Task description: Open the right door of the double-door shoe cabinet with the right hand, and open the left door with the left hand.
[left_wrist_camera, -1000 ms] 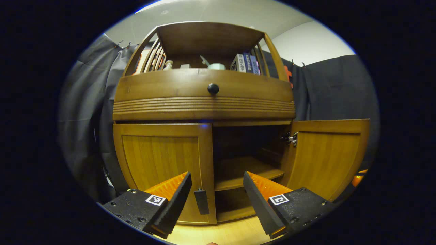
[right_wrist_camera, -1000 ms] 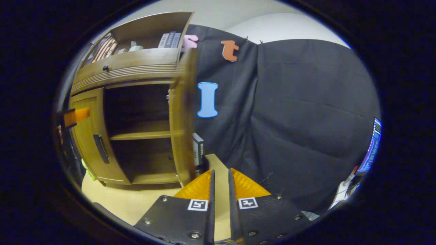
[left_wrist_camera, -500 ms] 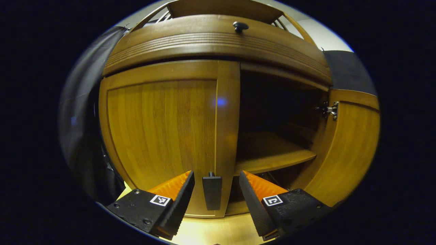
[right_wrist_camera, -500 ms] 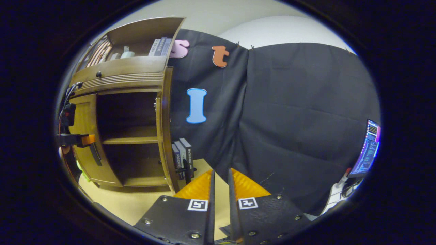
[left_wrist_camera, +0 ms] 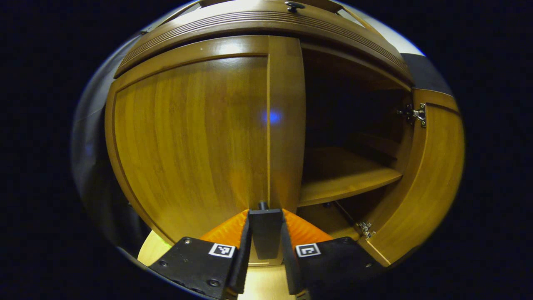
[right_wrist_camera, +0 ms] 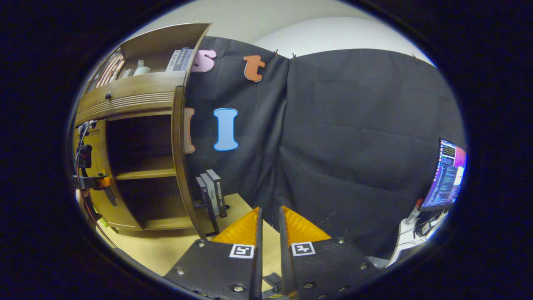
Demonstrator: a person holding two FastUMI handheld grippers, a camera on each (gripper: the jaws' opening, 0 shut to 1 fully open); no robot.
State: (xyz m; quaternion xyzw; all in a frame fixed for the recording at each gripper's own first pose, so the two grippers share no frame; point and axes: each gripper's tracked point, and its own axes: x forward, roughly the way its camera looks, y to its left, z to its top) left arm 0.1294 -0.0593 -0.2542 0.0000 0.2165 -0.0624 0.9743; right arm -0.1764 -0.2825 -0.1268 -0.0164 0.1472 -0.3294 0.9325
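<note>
- In the left gripper view, the shoe cabinet (left_wrist_camera: pixel 266 25) takes up most of the frame, its closed left door (left_wrist_camera: pixel 191 133) spreading across the centre and left.
- The right door (left_wrist_camera: pixel 420 183) stands swung well out at the right edge of that view, hinges showing at its top and bottom; I judge that half of the task done.
- Behind the opening, a bare wooden shelf (left_wrist_camera: pixel 345 179) and a dark interior show in the centre right.
- At the bottom centre, the left gripper (left_wrist_camera: pixel 265 233) has its fingers drawn in against both sides of the dark left door handle (left_wrist_camera: pixel 265 233); it looks clamped on it.
- The left door sits flush with the cabinet front, so the pull that opens it is what remains.
- In the right gripper view, the right gripper (right_wrist_camera: pixel 268 233) at the bottom centre has its fingers nearly together with a thin slit between, holding nothing, and points at the black cloth wall (right_wrist_camera: pixel 354 146).
- The open right door (right_wrist_camera: pixel 183 154) appears edge-on at the left of that view, well apart from those fingers.
- At the far left edge, the left gripper (right_wrist_camera: pixel 100 183) sits small against the left door.
- Some books (right_wrist_camera: pixel 210 191) stand on the floor behind the open door; a monitor (right_wrist_camera: pixel 447 173) glows at the far right.
</note>
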